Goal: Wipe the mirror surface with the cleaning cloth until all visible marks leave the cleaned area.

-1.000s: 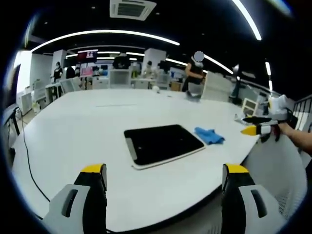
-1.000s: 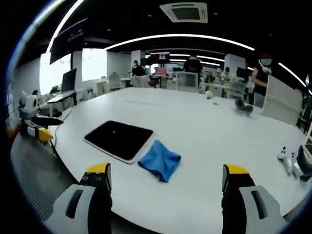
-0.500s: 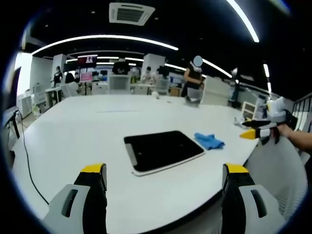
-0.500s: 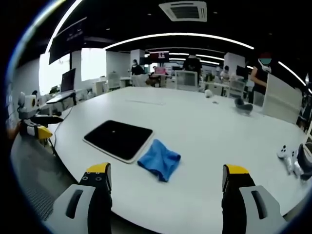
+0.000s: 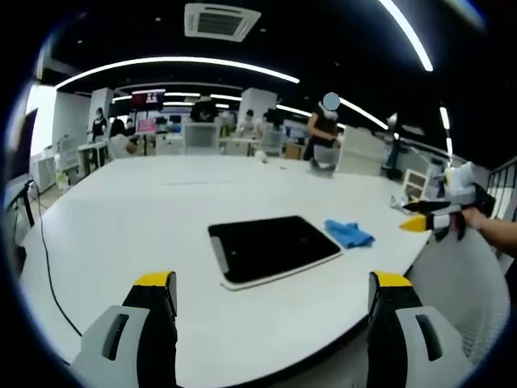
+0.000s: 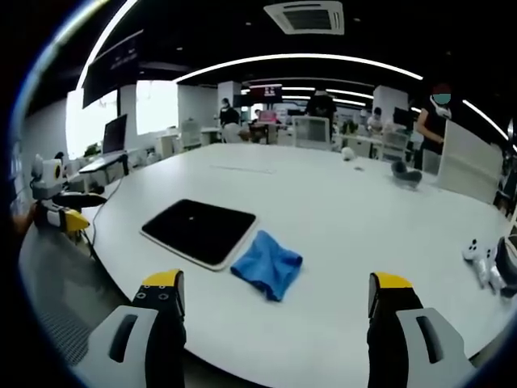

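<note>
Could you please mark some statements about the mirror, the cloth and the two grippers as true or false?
1. The crumpled blue cleaning cloth lies on top of the dark rectangular mirror. False: it lies on the white table beside the mirror, near one of its edges.
2. The right gripper is open and holds nothing. True.
3. The left gripper is shut on the cloth. False: its jaws stand apart and empty, short of the table edge.
4. The mirror lies flat on the table. True.
5. In the left gripper view, the cloth is to the right of the mirror. True.
</note>
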`<state>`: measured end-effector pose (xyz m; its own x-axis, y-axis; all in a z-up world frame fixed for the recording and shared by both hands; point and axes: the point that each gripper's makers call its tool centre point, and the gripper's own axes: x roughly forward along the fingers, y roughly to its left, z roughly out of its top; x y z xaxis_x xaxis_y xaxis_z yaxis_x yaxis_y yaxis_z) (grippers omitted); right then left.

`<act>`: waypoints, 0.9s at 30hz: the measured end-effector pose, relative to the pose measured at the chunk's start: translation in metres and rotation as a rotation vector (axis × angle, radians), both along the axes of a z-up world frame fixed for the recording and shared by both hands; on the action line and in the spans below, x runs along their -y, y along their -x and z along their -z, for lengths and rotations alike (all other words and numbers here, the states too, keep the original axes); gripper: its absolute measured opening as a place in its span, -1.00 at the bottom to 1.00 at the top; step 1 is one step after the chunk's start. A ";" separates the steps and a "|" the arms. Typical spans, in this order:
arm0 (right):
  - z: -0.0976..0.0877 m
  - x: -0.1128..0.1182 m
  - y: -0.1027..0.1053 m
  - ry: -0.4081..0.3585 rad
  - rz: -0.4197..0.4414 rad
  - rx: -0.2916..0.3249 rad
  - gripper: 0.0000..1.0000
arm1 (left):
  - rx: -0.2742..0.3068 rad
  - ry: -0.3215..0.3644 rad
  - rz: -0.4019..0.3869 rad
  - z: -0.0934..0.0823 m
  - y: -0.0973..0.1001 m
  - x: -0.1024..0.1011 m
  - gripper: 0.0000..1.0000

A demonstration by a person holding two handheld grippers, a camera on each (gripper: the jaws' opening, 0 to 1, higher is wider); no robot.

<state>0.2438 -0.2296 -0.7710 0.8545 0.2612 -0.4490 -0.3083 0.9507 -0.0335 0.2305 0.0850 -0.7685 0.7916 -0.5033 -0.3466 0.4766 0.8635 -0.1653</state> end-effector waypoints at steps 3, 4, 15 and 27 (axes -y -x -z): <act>0.006 -0.004 0.002 0.014 -0.029 -0.033 0.87 | -0.011 -0.012 -0.005 0.002 0.000 -0.001 0.98; 0.006 -0.004 0.002 0.020 -0.033 -0.033 0.87 | -0.003 -0.008 -0.007 0.001 0.000 -0.001 0.98; 0.005 -0.005 0.001 0.014 -0.035 -0.026 0.88 | -0.013 -0.018 0.003 0.004 0.000 -0.001 0.98; 0.005 -0.006 0.003 -0.002 -0.035 -0.028 0.88 | -0.020 -0.016 0.000 0.005 0.001 -0.001 0.98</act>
